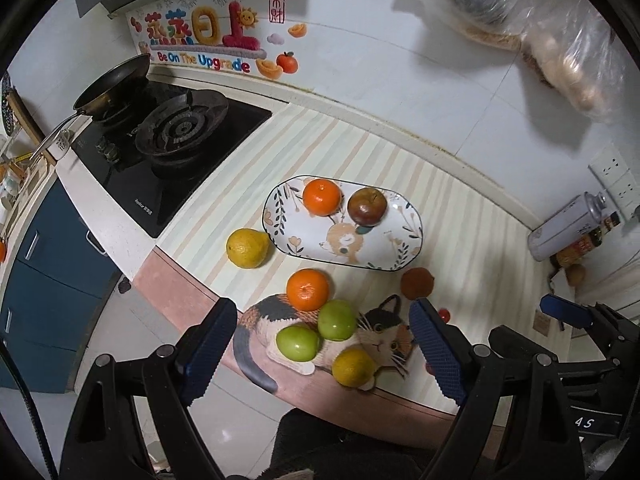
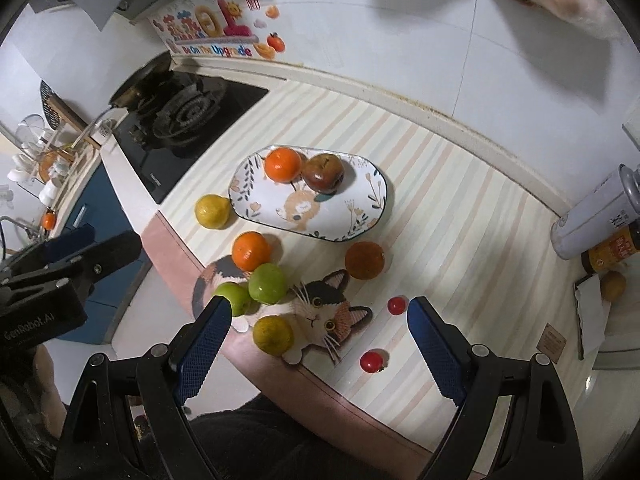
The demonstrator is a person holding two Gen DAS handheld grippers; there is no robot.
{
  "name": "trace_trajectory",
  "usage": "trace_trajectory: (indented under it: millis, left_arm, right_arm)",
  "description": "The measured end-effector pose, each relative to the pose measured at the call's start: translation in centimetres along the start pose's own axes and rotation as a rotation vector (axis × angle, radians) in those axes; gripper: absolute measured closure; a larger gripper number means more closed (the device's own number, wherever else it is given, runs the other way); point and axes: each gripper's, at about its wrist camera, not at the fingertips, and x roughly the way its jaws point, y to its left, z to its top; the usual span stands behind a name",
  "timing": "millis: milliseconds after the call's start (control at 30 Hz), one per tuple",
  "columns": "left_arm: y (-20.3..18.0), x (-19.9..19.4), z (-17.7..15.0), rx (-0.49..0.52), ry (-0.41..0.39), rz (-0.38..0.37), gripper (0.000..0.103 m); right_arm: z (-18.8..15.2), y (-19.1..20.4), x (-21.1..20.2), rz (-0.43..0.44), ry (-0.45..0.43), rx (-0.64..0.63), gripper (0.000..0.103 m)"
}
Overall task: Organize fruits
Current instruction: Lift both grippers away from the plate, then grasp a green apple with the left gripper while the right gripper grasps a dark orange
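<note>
An oval patterned plate on the striped counter holds an orange and a dark red apple. Loose fruit lies in front: a yellow citrus, an orange, two green apples, a yellow-green citrus, a dull orange fruit, and two cherry tomatoes. My left gripper and right gripper are both open and empty, held above the counter's front edge.
A cat-shaped mat lies under the front fruit. A black gas hob with a pan is at the left. A can and bottle stand at the right. Plastic bags hang on the wall.
</note>
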Motion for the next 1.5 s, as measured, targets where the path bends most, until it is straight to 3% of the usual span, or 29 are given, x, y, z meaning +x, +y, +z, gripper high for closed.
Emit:
trace_trajectory:
  millis: [267, 333, 433, 567, 733, 800, 900, 967, 1267, 1400, 1500]
  left_arm:
    - [0.0, -1.4, -0.5, -0.020, -0.009, -0.002, 0.015]
    - [0.3, -1.2, -0.5, -0.035, -0.007, -0.001, 0.015]
    - [0.9, -0.2, -0.3, -0.048, 0.007, 0.018, 0.000]
    - [2.5, 2.2, -0.3, -0.073, 0.026, 0.074, 0.000]
    - [4.9, 8.3, -1.4, -0.104, 0.146, 0.138, 0.000]
    - [5.6, 10.5, -2.1, -0.126, 0.205, 0.128, 0.000]
    - [6.4, 14.3, -3.5, -0.165, 0.290, 0.096, 0.000]
    - [6.1, 16.1, -4.1, -0.146, 0.322, 0.090, 0.000]
    - [3.1, 20.4, -6.0, 0.052, 0.377, 0.028, 0.001]
    - [2.2, 21.5, -6.4, 0.110, 0.395, 0.020, 0.016]
    - [1.8, 22.3, -6.7, 0.140, 0.398, 0.009, 0.040]
  right_arm:
    - [0.1, 0.2, -2.0, 0.055, -0.035, 0.009, 0.011]
    - [0.4, -0.1, -1.8, 0.073, -0.037, 0.026, 0.004]
    - [0.6, -1.1, -0.7, 0.098, -0.022, 0.072, 0.003]
    - [0.9, -2.5, 2.8, 0.085, 0.031, 0.132, 0.003]
    - [0.6, -4.7, 9.7, 0.053, 0.138, 0.216, 0.003]
    - [0.2, -5.5, 12.1, 0.044, 0.168, 0.247, 0.004]
    - [-0.1, -6.8, 15.0, 0.044, 0.204, 0.295, 0.014]
    - [-0.2, -7.3, 16.4, 0.032, 0.213, 0.311, 0.024]
    - [0.2, -7.4, 20.4, 0.015, 0.277, 0.294, 0.024]
    - [0.9, -7.2, 21.3, 0.017, 0.277, 0.288, 0.024]
    - [1.5, -7.0, 22.2, -0.006, 0.281, 0.281, 0.024]
